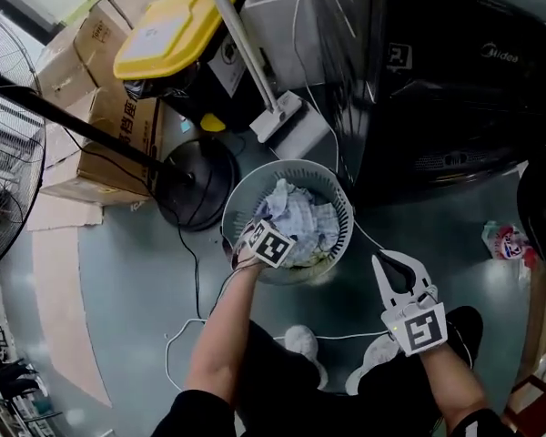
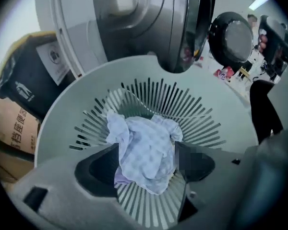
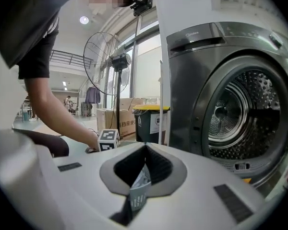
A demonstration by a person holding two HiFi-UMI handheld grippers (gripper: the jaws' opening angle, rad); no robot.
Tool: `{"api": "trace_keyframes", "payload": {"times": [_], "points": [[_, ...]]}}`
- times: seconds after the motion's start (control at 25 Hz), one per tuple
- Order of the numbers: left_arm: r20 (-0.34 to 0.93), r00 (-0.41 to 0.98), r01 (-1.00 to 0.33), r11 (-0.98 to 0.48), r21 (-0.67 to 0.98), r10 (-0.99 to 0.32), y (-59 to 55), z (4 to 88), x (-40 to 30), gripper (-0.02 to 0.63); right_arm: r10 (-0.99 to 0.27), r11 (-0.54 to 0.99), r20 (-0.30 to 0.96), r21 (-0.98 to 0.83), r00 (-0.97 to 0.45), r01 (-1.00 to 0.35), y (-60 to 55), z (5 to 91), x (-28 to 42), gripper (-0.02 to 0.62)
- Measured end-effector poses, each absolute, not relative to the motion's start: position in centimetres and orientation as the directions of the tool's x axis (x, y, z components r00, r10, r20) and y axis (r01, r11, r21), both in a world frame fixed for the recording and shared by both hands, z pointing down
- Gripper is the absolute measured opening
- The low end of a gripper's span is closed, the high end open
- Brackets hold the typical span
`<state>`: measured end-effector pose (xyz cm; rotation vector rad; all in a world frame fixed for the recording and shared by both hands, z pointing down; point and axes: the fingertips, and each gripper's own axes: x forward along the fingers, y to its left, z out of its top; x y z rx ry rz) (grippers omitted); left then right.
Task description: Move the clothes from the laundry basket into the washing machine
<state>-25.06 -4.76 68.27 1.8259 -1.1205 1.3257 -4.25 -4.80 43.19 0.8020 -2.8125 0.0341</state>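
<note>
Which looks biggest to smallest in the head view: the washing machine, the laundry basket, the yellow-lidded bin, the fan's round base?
1. washing machine
2. laundry basket and yellow-lidded bin: about alike, so not ranked
3. fan's round base

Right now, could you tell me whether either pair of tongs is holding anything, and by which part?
Nothing is held. The left tongs stand open around the crumpled pale cloth, not clamped; the right tongs are shut, without clothing.
</note>
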Motion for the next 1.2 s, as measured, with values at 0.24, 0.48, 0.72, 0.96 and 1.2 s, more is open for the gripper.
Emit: {"api": "trace_keyframes", "payload": {"times": [0.24,0.48,0.72,0.96,1.2], "points": [[0.987,0.092,-0.858,-0.514,0.010,-0.135,-4.9,76.9,-25.1,0.397,-0.521,0.853,0.180,0.059,-0.835,-0.519,-4.2,46.6,-2.9,0.009],[0.997,0.056,-0.828,-0.560,0.018,-0.052,-4.9,82.4,-24.3,0.431,-0.528,0.848,0.174,0.055,-0.831,-0.527,-3.4,48.1,-2.4,0.009],[1.000,0.001,-0.820,-0.573,-0.003,-0.006,-4.3,85.9,-24.3,0.431,-0.536,0.841,0.197,0.045,-0.821,-0.539,-3.2,48.6,-2.2,0.009],[0.999,-0.023,-0.789,-0.614,-0.001,0.028,-4.5,86.7,-24.2,0.425,-0.536,0.842,0.204,0.056,-0.819,-0.537,-2.9,49.4,-2.2,0.009],[0.997,-0.057,-0.742,-0.666,-0.079,-0.055,-5.4,83.7,-23.8,0.226,-0.522,0.852,0.195,0.069,-0.830,-0.519,-3.0,49.3,-2.1,0.009]]}}
